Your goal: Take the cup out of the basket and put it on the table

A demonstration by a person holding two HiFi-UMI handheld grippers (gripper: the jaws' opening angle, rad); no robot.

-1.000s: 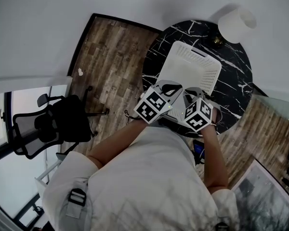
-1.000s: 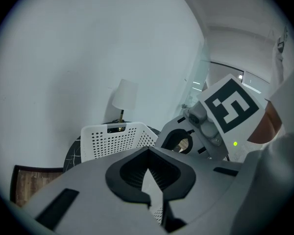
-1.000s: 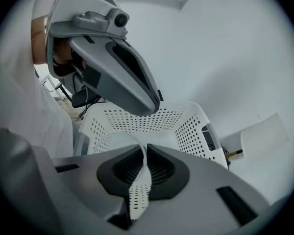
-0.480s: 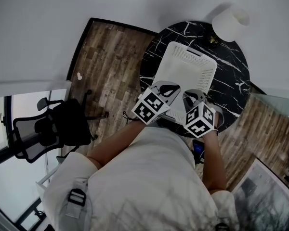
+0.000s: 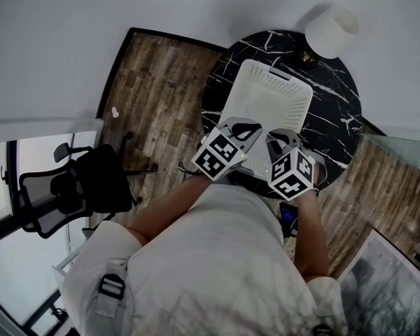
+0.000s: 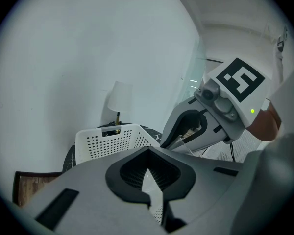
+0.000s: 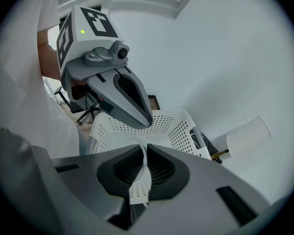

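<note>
A white perforated basket (image 5: 269,100) stands on the round black marble table (image 5: 332,121). No cup shows in any view, and what shows of the basket's inside looks plain white. Both grippers hover side by side over the basket's near rim, close to my body. My left gripper (image 5: 246,127) is shut with nothing in it; its own view has the tips (image 6: 147,151) meeting in front of the basket (image 6: 108,141). My right gripper (image 5: 280,137) is shut too, with only a thin slit (image 7: 145,150) showing the basket (image 7: 179,126) behind.
A white-shaded lamp (image 5: 330,30) stands on the table beyond the basket, next to the wall. A black office chair (image 5: 77,184) sits on the wooden floor (image 5: 157,96) to the left. Glass panels border the right side.
Almost nothing: the head view shifted slightly and both grippers stay shut by the basket's near rim.
</note>
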